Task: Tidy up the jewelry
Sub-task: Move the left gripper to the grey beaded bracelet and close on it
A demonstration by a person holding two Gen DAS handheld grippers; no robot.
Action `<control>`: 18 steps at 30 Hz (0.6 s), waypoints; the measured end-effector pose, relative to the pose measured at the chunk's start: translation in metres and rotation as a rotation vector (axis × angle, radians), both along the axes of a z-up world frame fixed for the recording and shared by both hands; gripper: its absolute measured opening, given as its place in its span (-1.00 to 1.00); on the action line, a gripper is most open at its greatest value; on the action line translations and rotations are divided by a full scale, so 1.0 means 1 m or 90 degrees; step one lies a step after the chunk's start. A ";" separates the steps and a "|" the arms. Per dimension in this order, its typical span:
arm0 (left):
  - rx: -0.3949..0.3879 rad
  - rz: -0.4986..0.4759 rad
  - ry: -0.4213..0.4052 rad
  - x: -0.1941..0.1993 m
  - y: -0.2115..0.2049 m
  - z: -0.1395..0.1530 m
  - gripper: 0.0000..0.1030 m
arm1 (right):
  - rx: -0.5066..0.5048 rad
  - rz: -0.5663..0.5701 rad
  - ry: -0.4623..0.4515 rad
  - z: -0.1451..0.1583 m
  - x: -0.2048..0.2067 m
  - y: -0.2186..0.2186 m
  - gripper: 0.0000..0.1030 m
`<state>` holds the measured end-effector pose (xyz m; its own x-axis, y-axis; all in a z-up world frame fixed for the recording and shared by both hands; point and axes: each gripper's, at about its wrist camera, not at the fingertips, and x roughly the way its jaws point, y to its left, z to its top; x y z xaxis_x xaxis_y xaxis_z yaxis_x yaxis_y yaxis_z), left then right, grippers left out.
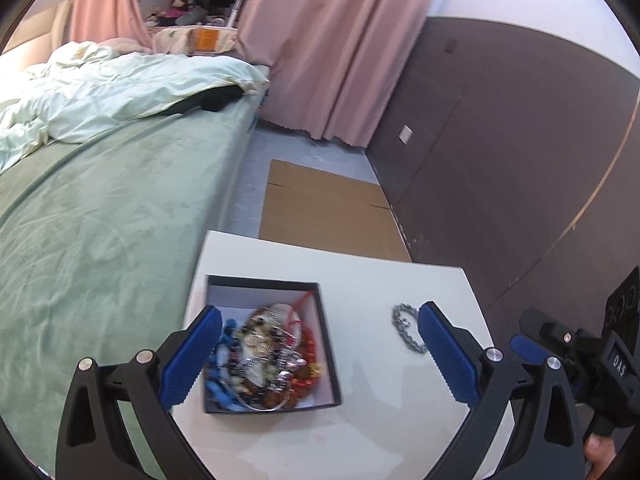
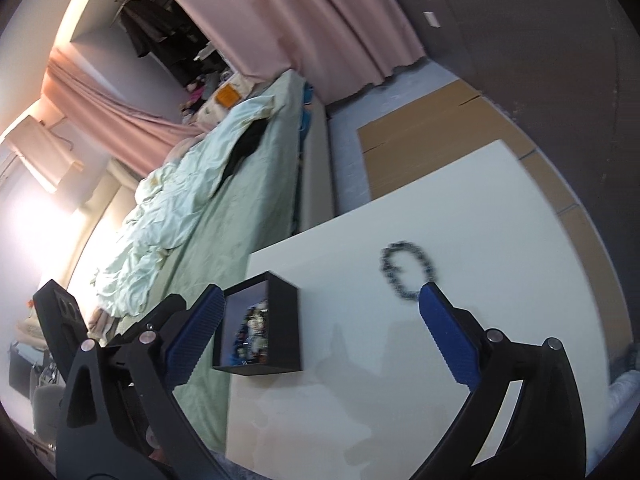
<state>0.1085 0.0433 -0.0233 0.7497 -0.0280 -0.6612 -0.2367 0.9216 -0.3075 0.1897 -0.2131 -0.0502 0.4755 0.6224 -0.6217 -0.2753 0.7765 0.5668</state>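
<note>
I see a smooth white desk [image 1: 400,420] carrying a square black box [image 1: 268,344] near its left edge, heaped with tangled beads and chains in blue, red and silver, and a silver chain-link bracelet [image 1: 408,330] lying in a loop on bare desk towards the right edge. My left claw [image 1: 320,354] gapes wide over the box and my right claw [image 2: 320,330] stands equally wide, both holding nothing, their blue ribbed pads bare. Only the right view shows the box's outer wall and the sunlit window; both show the green bed [image 1: 100,220], pink curtains and flattened cardboard on the floor.
</note>
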 end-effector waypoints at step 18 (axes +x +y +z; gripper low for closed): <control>-0.001 -0.135 0.033 0.051 -0.066 -0.029 0.63 | -0.011 -0.068 0.069 -0.028 0.035 -0.055 0.89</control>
